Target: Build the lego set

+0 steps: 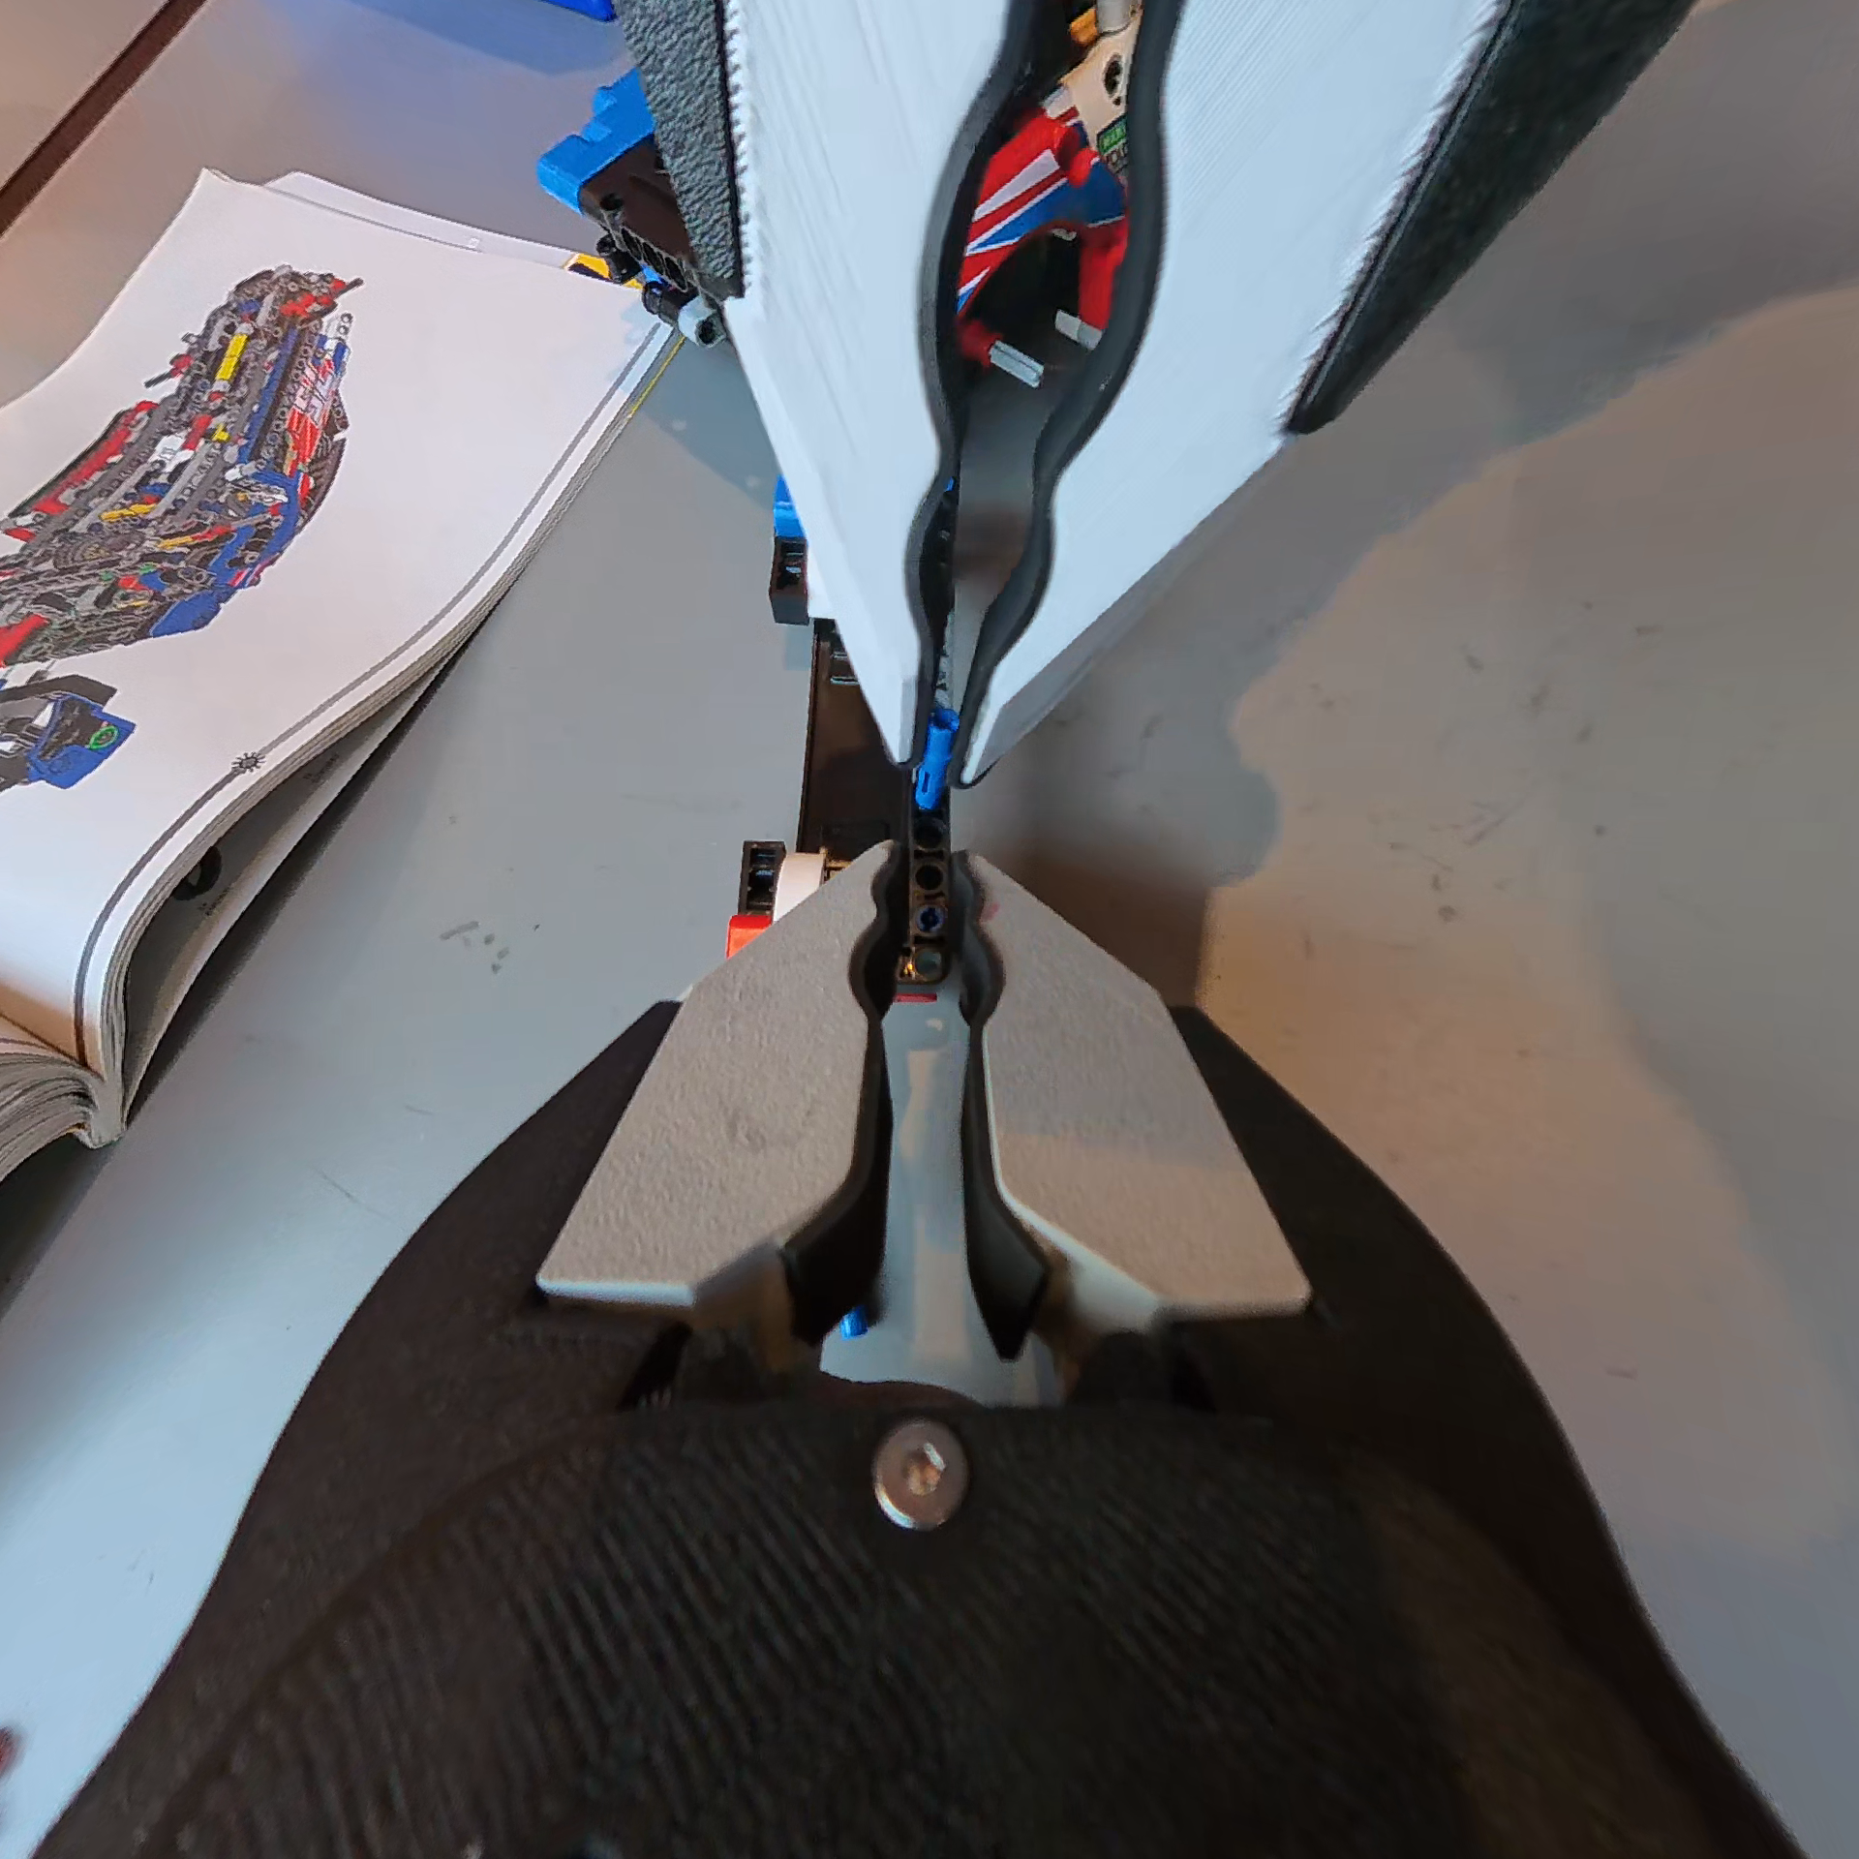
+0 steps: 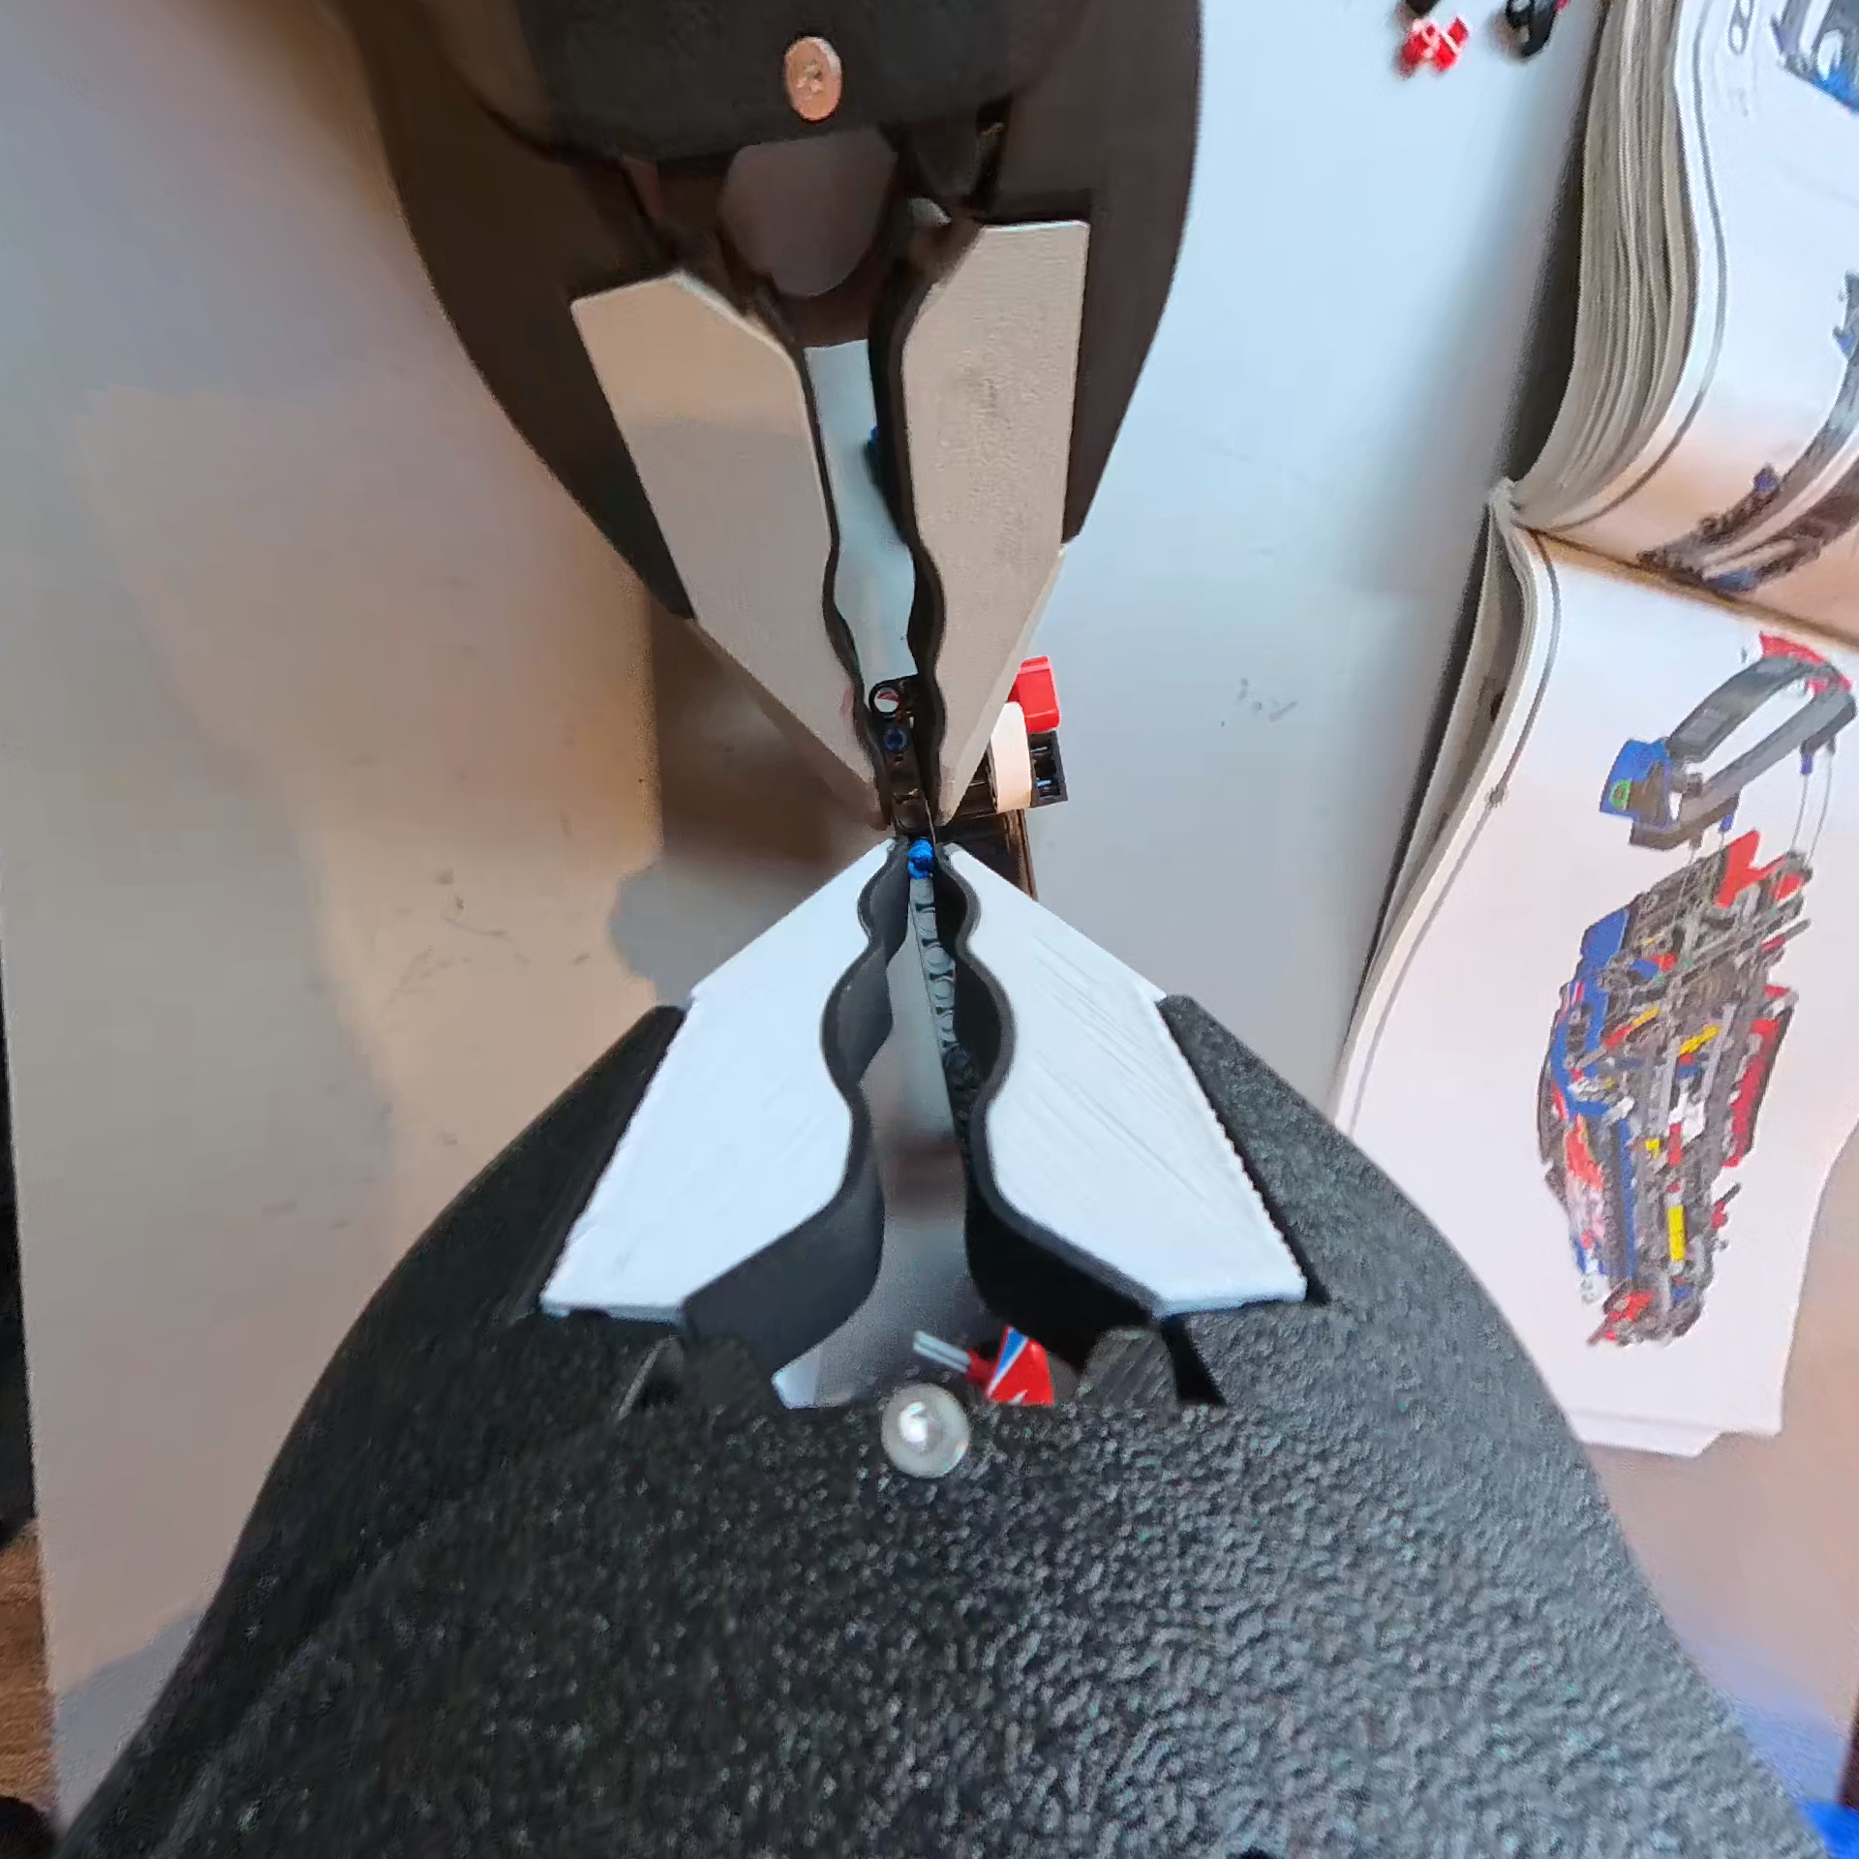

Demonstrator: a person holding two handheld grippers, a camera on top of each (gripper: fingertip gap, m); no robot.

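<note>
Apparently scuffed grey table (image 1: 523, 905) bears an open manual (image 1: 302, 483).

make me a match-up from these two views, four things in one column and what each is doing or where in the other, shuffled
1. left gripper
2. right gripper
3. instruction booklet
4. red and white piece

a. lies open on the table
b. shut on the blue pin
c. shows behind the right gripper's fingers
d. shut on the black beam

Pairs: 1-d, 2-b, 3-a, 4-c
</note>
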